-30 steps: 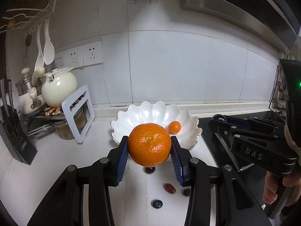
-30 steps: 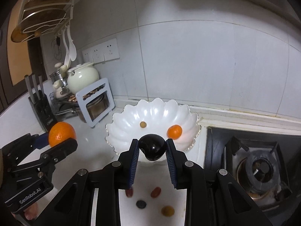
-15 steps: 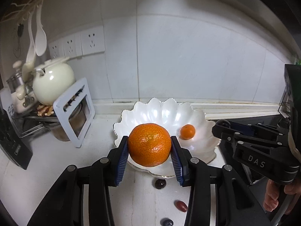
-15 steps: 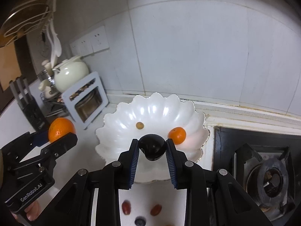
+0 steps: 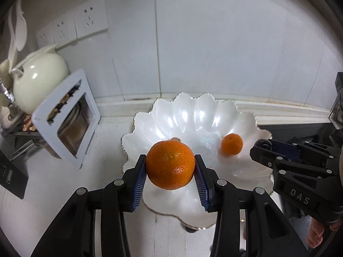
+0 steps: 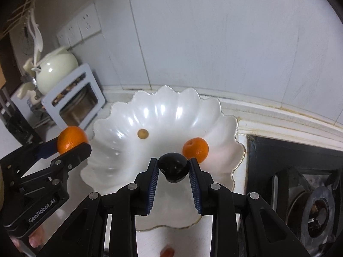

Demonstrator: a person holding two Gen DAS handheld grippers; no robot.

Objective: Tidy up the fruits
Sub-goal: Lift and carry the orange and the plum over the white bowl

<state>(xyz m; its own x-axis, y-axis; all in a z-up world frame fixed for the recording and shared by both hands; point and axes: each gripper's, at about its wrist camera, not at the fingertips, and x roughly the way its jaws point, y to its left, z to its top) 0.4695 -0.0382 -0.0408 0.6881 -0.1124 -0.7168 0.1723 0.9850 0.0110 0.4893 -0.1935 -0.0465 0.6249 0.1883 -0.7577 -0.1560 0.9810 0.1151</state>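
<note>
The left tongs [image 5: 170, 168] were closed on a large orange [image 5: 170, 164], both blue ribbed pads [image 5: 139, 184] pressed against its sides. The fruit hung above the near left part of the white scalloped bowl [image 5: 193, 115], clear of its surface.

The right tongs [image 6: 174, 169] were closed on a dark round fruit [image 6: 174, 169], gripped between the pads near their tips and held over the near part of the bowl [image 6: 163, 100]. In the left wrist view the right tongs [image 5: 264, 147] appeared at the bowl's right edge, with the dark round fruit [image 5: 263, 144] at their tip; in the right wrist view the left tongs [image 6: 74, 143] stood at the bowl's left edge with the large orange [image 6: 71, 139].

Inside the bowl lay a small orange [image 6: 195, 150] on the right side and a small yellowish fruit [image 6: 143, 133] toward the middle, well apart from each other. The bowl stood on the white table [image 5: 53, 182]. A small reddish fruit [image 6: 167, 252] lay on the table in front of the bowl. A gas hob [image 6: 310, 192] adjoined the table on the right; a cream teapot [image 5: 38, 79] stood on a rack at the left.
</note>
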